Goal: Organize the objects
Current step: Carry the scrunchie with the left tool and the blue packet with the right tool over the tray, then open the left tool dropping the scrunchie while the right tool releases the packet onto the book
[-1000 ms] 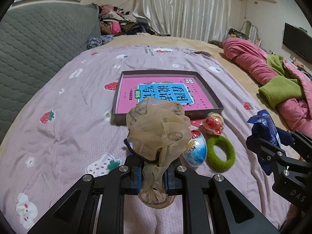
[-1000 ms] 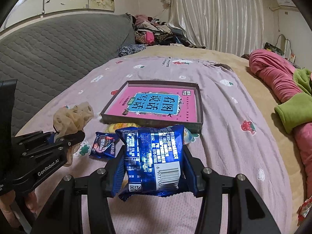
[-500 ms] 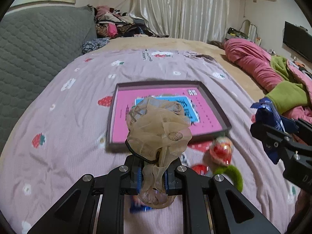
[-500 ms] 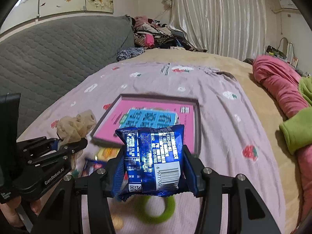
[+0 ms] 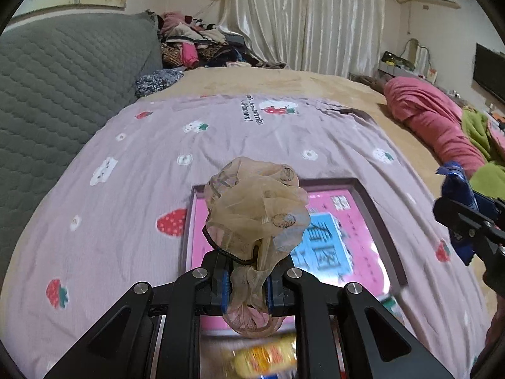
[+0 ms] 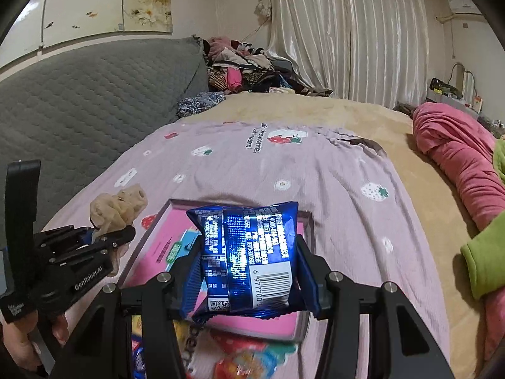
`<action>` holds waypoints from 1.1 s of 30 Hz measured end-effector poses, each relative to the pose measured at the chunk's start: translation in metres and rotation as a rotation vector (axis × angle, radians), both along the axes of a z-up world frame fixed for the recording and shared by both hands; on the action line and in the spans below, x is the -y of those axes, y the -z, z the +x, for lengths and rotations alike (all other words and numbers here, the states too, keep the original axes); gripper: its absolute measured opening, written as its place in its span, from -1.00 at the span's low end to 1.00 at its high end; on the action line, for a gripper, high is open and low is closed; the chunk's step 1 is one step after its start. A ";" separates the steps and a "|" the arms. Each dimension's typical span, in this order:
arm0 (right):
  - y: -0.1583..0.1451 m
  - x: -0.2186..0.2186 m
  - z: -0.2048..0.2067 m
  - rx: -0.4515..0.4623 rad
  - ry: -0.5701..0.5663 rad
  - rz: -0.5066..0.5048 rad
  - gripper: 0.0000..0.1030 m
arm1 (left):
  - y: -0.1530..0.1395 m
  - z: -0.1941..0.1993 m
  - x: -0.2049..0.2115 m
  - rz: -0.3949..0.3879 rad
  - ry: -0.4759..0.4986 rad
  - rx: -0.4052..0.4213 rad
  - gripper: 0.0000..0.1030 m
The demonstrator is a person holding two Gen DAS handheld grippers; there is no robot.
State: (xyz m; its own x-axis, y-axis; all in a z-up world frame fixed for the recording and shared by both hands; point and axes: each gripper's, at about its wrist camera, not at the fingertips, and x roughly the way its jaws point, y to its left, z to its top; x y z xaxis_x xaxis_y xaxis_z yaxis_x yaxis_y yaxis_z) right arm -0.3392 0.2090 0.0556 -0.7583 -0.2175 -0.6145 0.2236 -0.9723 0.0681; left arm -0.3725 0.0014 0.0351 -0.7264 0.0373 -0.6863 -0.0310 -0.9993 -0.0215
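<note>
My left gripper [image 5: 247, 279] is shut on a bunched beige sheer stocking [image 5: 255, 208] and holds it above the near edge of a shallow grey tray [image 5: 375, 202] that has a pink book [image 5: 353, 252] in it. My right gripper [image 6: 249, 271] is shut on a blue snack packet [image 6: 249, 252] above the same tray [image 6: 311, 221]. The left gripper with the stocking [image 6: 118, 208] shows at the left of the right wrist view. The right gripper with the packet [image 5: 457, 189] shows at the right edge of the left wrist view.
The tray lies on a lilac strawberry-print sheet [image 5: 221, 132]. A yellow packet [image 5: 268, 357] and other blurred snacks [image 6: 240, 360] lie on the sheet below the grippers. A grey quilted headboard [image 6: 79, 94] is on the left, pink and green bedding [image 6: 457, 158] on the right.
Both grippers have moved forward over the bed with their loads held. The tray now sits close beneath them, and the loose snacks and green ring have slipped below the views.
</note>
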 end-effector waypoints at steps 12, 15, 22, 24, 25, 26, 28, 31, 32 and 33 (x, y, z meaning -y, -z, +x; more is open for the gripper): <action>0.038 -0.004 -0.063 0.028 -0.035 -0.021 0.03 | 0.041 -0.065 0.012 0.034 0.036 0.091 -0.68; 0.051 0.001 -0.081 0.056 -0.054 0.022 0.03 | 0.059 -0.078 0.015 0.068 0.042 0.138 -0.67; 0.090 0.009 -0.120 0.079 -0.052 0.132 0.03 | 0.088 -0.098 0.019 0.073 0.052 0.171 -0.67; 0.106 0.005 -0.131 0.122 -0.065 0.073 0.03 | 0.097 -0.107 0.017 0.051 0.047 0.179 -0.67; 0.112 0.004 -0.133 0.130 -0.061 0.074 0.03 | 0.098 -0.109 0.017 0.052 0.047 0.184 -0.67; 0.120 0.005 -0.137 0.140 -0.052 0.089 0.03 | 0.102 -0.113 0.015 0.051 0.046 0.191 -0.67; 0.130 0.006 -0.140 0.156 -0.047 0.100 0.03 | 0.107 -0.119 0.012 0.057 0.059 0.203 -0.64; 0.144 0.004 -0.147 0.187 -0.022 0.125 0.03 | 0.114 -0.130 0.006 0.006 0.049 0.213 -0.60; 0.145 0.001 -0.148 0.200 -0.022 0.108 0.03 | 0.114 -0.130 0.005 0.000 0.051 0.207 -0.58; 0.144 -0.001 -0.147 0.196 -0.024 0.091 0.03 | 0.116 -0.133 0.003 -0.008 0.057 0.214 -0.54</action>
State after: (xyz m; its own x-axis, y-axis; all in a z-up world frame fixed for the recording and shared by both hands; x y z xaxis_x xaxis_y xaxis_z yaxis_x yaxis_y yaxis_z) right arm -0.4866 0.2105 -0.0882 -0.6178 -0.1709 -0.7675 0.2377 -0.9710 0.0249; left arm -0.5058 -0.0013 -0.0812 -0.5606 0.0677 -0.8253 -0.0828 -0.9962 -0.0255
